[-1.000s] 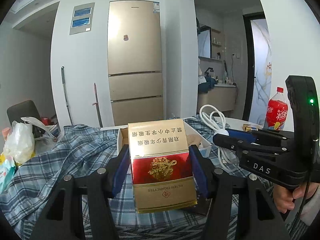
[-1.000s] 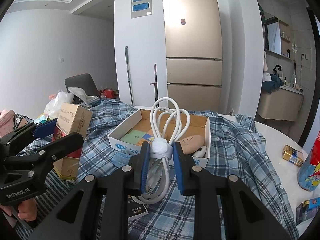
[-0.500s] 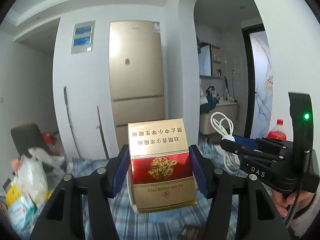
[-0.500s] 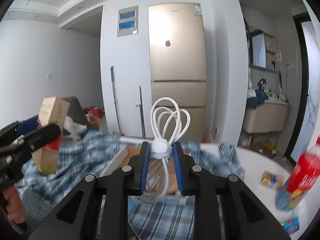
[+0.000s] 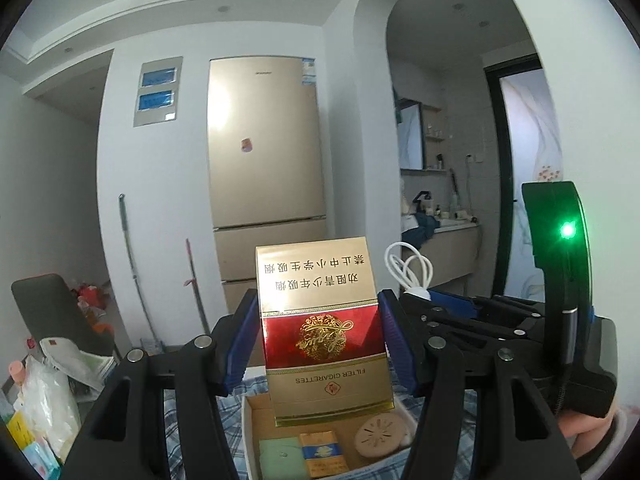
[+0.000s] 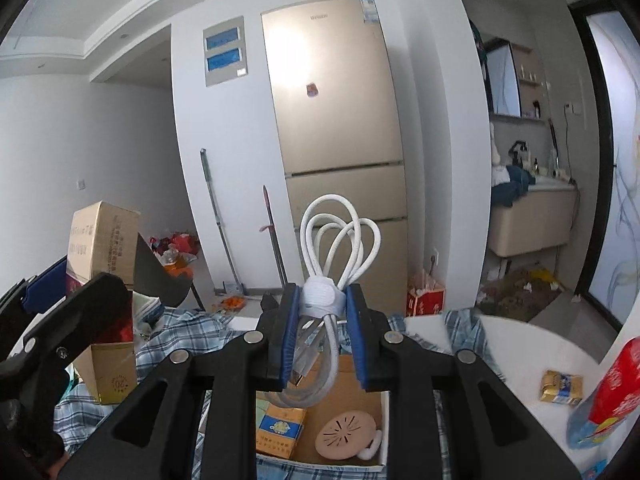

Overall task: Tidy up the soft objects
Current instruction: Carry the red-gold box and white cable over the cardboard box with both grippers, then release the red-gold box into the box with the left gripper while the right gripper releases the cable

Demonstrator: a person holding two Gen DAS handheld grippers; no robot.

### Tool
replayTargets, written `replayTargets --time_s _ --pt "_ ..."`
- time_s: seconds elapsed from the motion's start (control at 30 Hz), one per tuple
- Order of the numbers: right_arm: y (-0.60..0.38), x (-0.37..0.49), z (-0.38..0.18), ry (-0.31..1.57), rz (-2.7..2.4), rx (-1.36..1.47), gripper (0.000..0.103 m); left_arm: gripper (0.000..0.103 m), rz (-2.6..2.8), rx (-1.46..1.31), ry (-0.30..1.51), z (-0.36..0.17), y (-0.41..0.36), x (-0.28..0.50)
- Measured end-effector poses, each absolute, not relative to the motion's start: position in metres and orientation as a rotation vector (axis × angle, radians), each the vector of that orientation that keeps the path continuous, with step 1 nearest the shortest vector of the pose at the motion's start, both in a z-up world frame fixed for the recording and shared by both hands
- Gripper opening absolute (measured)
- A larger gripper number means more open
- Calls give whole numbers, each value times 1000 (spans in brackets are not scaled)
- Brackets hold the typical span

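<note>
My left gripper [image 5: 320, 344] is shut on a gold and red cigarette carton [image 5: 322, 320], held upright in the air above an open cardboard box [image 5: 250, 432]. My right gripper [image 6: 322, 316] is shut on a coiled white cable [image 6: 340, 240] bound by a white strap, held above the same box [image 6: 385, 420]. The box holds a small blue and gold pack [image 6: 280, 424], a green item [image 5: 278, 456] and a beige round disc [image 6: 346, 434]. The left gripper with its carton [image 6: 104, 248] shows at the left of the right wrist view. The right gripper [image 5: 460, 308] shows at the right of the left wrist view.
A blue plaid cloth [image 6: 176, 336] covers the table under the box. A red soda bottle [image 6: 612, 384] and a small gold packet [image 6: 562, 388] sit on the white table at right. Plastic bags [image 5: 48, 400] lie at left. A gold fridge [image 5: 266, 152] stands behind.
Both grippers have risen and tilted upward with their loads. They now hang above the open box, which has come in below the fingers in both views.
</note>
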State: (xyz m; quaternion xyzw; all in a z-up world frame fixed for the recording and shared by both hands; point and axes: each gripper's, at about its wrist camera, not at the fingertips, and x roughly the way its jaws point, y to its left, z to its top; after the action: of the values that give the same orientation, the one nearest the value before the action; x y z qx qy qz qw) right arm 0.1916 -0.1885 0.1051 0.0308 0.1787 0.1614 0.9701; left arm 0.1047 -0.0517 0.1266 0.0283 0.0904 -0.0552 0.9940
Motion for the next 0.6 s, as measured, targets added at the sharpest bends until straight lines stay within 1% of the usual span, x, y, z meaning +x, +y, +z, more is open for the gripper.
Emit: replayTargets --time_s 0.23,0.43,0.6 --pt "-176 217 54 466 338 38 23 61 -95 32 321 84 -31 148" --pt "-163 237 13 590 343 2 23 61 -83 15 570 42 -14 195" --pt "-156 252 -19 699 345 -14 23 61 -89 -8 696 9 -5 216"
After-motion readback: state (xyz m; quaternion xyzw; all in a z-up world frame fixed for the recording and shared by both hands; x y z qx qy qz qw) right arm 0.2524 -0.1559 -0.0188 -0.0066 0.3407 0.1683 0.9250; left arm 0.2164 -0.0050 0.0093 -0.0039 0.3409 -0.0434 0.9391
